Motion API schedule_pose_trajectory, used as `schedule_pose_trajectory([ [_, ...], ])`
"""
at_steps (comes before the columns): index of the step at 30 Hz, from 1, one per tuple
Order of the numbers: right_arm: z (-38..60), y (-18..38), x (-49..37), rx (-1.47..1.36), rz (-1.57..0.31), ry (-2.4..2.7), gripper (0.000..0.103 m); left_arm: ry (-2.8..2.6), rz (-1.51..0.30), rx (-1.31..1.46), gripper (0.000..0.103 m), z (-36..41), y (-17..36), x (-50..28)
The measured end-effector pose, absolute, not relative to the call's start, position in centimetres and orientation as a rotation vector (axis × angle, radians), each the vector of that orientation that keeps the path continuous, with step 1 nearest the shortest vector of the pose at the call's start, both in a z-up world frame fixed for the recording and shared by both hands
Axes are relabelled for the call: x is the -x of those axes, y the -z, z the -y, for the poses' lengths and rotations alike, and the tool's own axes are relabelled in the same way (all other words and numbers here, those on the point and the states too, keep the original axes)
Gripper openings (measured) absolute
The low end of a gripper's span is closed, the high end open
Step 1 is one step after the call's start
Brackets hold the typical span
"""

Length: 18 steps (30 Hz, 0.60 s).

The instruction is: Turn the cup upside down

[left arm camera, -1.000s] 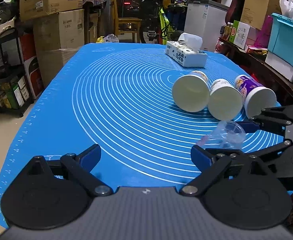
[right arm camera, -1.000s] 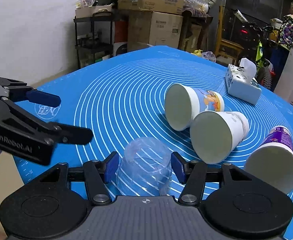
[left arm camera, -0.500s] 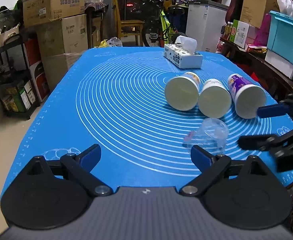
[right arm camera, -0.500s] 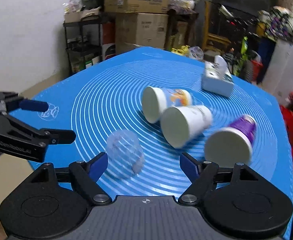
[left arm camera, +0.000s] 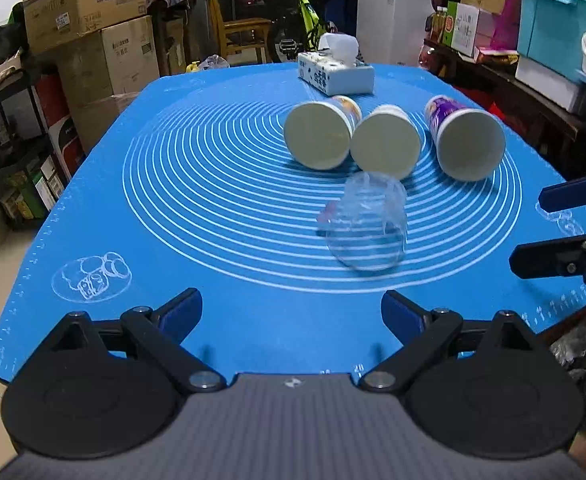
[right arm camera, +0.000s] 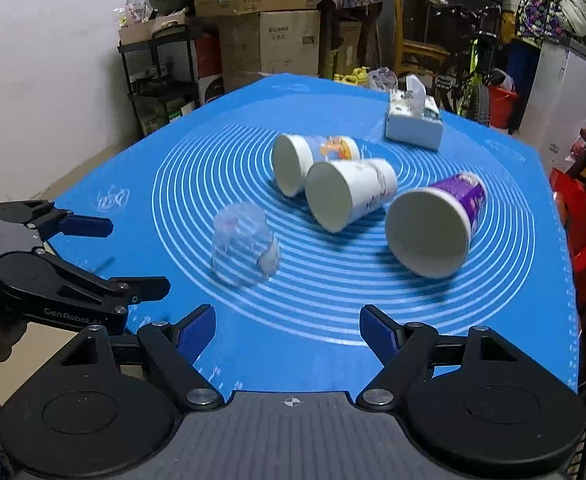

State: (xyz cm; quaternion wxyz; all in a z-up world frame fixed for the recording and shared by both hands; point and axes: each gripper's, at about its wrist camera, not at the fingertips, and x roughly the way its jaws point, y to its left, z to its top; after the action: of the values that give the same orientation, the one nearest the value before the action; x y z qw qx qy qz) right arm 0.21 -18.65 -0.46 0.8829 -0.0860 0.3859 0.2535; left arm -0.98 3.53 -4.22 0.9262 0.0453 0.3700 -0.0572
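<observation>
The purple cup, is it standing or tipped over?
Tipped over: the purple cup lies on its side on the blue mat, open mouth facing the camera.

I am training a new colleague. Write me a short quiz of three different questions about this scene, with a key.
1. True or false: the right gripper is shut on the clear cup.
2. How many paper cups lie on their sides on the blue mat?
3. Which stands farthest from the cameras? A) clear cup B) tissue box C) purple cup

Key: 1. False: both the right and the left gripper are open, with the clear cup standing free, mouth down. 2. Three. 3. B.
</observation>
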Motion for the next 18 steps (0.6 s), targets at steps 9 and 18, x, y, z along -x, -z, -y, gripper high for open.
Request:
schedule_pose_trajectory([
  [9, 19.4, 1.0, 0.2, 0.156, -0.821, -0.515, 0.082, 0.130, -0.778, -0.130, 0.096, -2.5, 4.8, 1.5],
  [18, 19.4, 1.1, 0.3, 0.169, -0.825, -0.522, 0.082, 0.122, -0.764, -0.129, 0.096, -2.3, 4.8, 1.4],
])
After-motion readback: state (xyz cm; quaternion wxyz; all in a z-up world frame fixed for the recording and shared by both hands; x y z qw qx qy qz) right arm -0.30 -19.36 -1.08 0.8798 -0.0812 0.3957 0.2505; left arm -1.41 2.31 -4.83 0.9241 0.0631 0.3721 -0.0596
